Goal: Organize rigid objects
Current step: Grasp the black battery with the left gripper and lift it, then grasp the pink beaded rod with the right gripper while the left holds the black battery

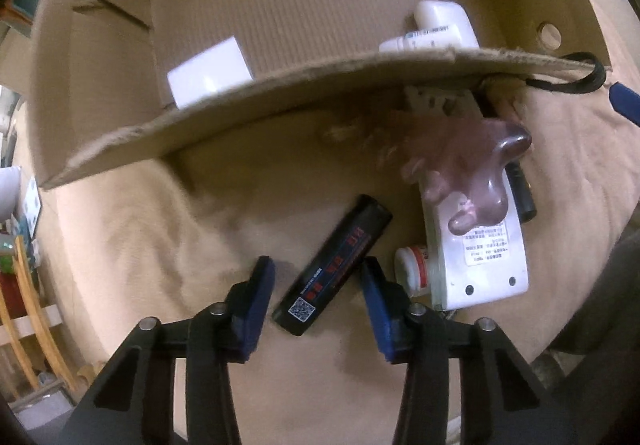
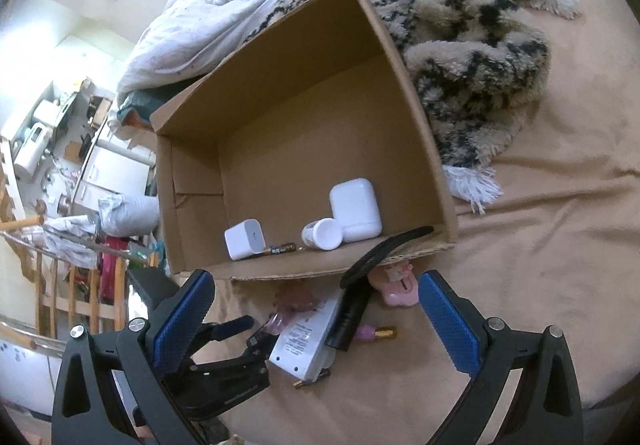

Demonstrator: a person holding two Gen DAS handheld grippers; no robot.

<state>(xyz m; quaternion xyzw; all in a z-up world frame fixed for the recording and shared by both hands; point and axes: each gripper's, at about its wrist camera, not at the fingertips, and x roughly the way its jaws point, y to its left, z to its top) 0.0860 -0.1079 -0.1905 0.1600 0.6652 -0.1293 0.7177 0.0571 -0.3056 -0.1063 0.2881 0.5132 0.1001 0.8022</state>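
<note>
Bed covered in a tan sheet (image 2: 540, 285). An open cardboard box (image 2: 400, 57) sits on it, with a patterned fleece blanket (image 2: 472, 37) bunched against its far side.

Left tongs (image 1: 316, 275) point straight down at a black rectangular bar (image 1: 336, 265) with red lettering and a QR label, lying slantwise on the sheet just outside the box's near wall. The bar lies between the two blue pads; the right pad looks to touch its edge, the left pad stands clear of it. Jaws half-narrowed, no grip made out.

Right tongs (image 2: 316, 309) hang above the same clutter, jaws wide, nothing between them.

Beside the bar: a white power strip (image 1: 476, 245), label side up, with a translucent pink piece (image 1: 472, 169) lying across its upper half. A small white bottle with a red band (image 1: 412, 269) is tucked against the strip's near edge. A black cylinder with a strap (image 2: 352, 309) lies along the strip's other side; its strap runs over the box's near wall.

In the box, by the near wall: a white charger cube (image 2: 244, 239), a white earbud case (image 2: 354, 209), a small white bottle on its side (image 2: 322, 233), a thin battery (image 2: 282, 248).
</note>
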